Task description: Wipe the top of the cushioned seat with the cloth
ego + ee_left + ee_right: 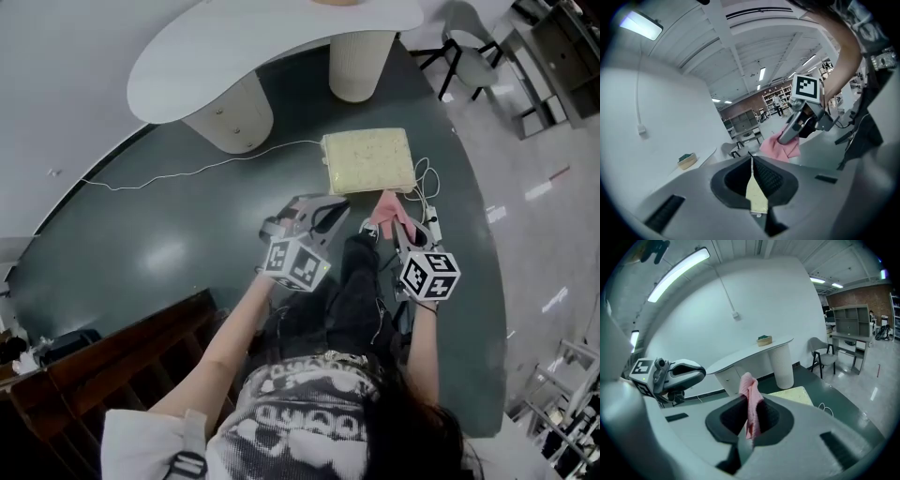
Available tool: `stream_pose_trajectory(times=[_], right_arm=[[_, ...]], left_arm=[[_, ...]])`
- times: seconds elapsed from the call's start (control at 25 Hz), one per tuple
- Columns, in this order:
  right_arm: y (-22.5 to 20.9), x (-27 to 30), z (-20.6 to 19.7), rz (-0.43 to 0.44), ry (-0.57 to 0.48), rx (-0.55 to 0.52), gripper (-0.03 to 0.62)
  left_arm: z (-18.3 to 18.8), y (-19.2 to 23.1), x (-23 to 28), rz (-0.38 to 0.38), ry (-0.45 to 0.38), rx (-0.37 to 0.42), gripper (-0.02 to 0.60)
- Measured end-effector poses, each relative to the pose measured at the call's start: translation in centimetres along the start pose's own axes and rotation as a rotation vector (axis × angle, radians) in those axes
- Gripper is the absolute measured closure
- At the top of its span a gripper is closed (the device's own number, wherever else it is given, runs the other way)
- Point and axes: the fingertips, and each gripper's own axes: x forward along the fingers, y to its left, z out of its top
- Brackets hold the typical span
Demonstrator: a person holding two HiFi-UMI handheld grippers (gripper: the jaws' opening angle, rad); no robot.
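Note:
The cushioned seat (367, 159) is a pale yellow square pad on the dark floor ahead of me; in the right gripper view the seat (794, 394) lies just beyond the jaws. My right gripper (401, 228) is shut on a pink cloth (385, 212), which hangs bunched from its tips near the seat's front edge without touching the top. The cloth (750, 399) stands up between the jaws. My left gripper (319, 217) hovers left of it, short of the seat, jaw tips together and holding nothing. From the left gripper (751, 161) I see the right gripper (788, 136) and the cloth (780, 146).
A white curved table (272, 47) on two round pedestals stands behind the seat, with a small bowl (764, 339) on it. A white cable (187, 173) runs across the floor to the seat. A chair (469, 52) is at the far right; a wooden rail (122, 347) at the lower left.

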Motion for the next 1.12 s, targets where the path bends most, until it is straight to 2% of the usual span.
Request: stream_pose_trajectory(times=[0.36,0.72,1.12], right_arm=[[4.7,-3.4,0.3,-0.002,-0.027,-0.041,0.585],[6.1,-4.0,0.8,0.036,-0.026,-0.08,0.585],[5.5,-7.2,1.1,0.088,-0.056,-0.107,0.585]], left_arm=[[-0.3,-2.5,-4.2,-0.022,-0.008,-0.023,0.568],[1.1,-3.8,-4.8,-0.041,-0.019,-0.012,0.568],[3.8,-5.6,-4.7,-0.006,-0.012,-0.002,0.568]])
